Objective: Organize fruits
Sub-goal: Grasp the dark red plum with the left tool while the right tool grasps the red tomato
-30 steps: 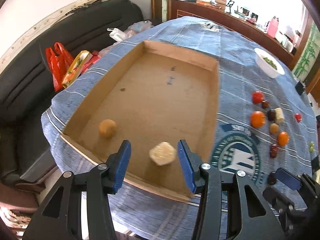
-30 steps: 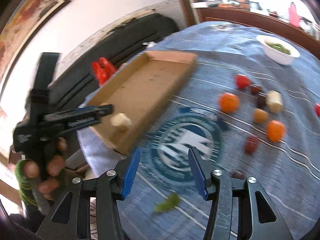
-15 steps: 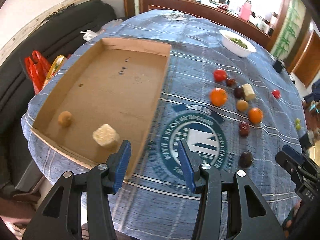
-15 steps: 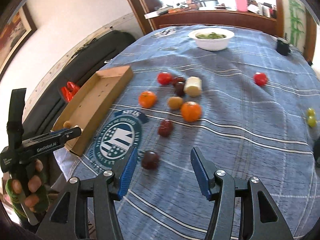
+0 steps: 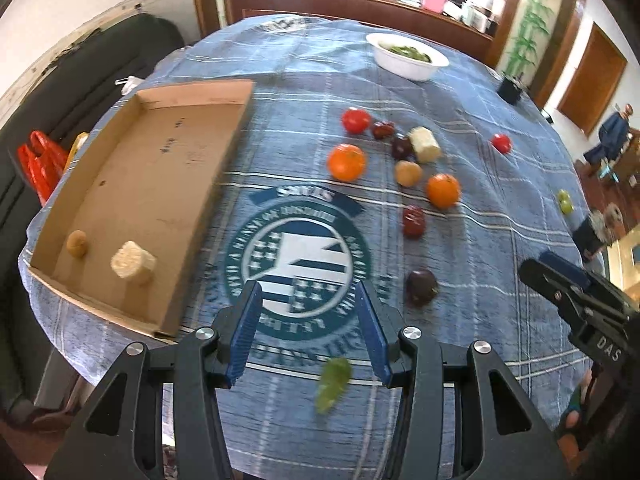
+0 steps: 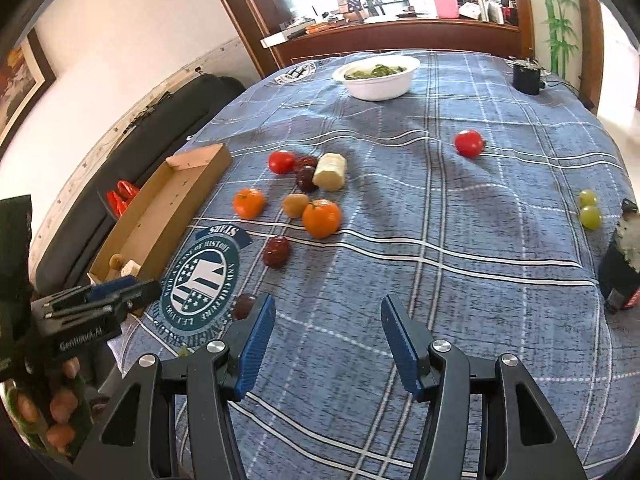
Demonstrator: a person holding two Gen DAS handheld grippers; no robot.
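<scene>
A shallow cardboard tray (image 5: 224, 148) lies at the table's left and holds a pale chunk (image 5: 132, 262) and a small brown fruit (image 5: 77, 242). Loose fruits lie in a cluster to its right: two oranges (image 5: 346, 162) (image 5: 443, 191), tomatoes (image 5: 355, 120), dark plums (image 5: 421, 286) and a pale piece (image 5: 425, 144). A green fruit (image 5: 333, 380) lies near the front edge. My left gripper (image 5: 308, 332) is open and empty above the tablecloth emblem. My right gripper (image 6: 328, 344) is open and empty over the cloth; the cluster (image 6: 322, 218) lies ahead of it.
A white bowl of greens (image 6: 378, 76) stands at the far side. Two green grapes (image 6: 590, 208) and a lone tomato (image 6: 469, 143) lie to the right. Dark objects (image 6: 620, 268) sit at the right edge. A black sofa (image 5: 80, 80) with red bags flanks the left.
My left gripper has swung right, away from the tray, leaving the pale chunk in it. My right gripper has also swung right over the table, toward the fruit cluster.
</scene>
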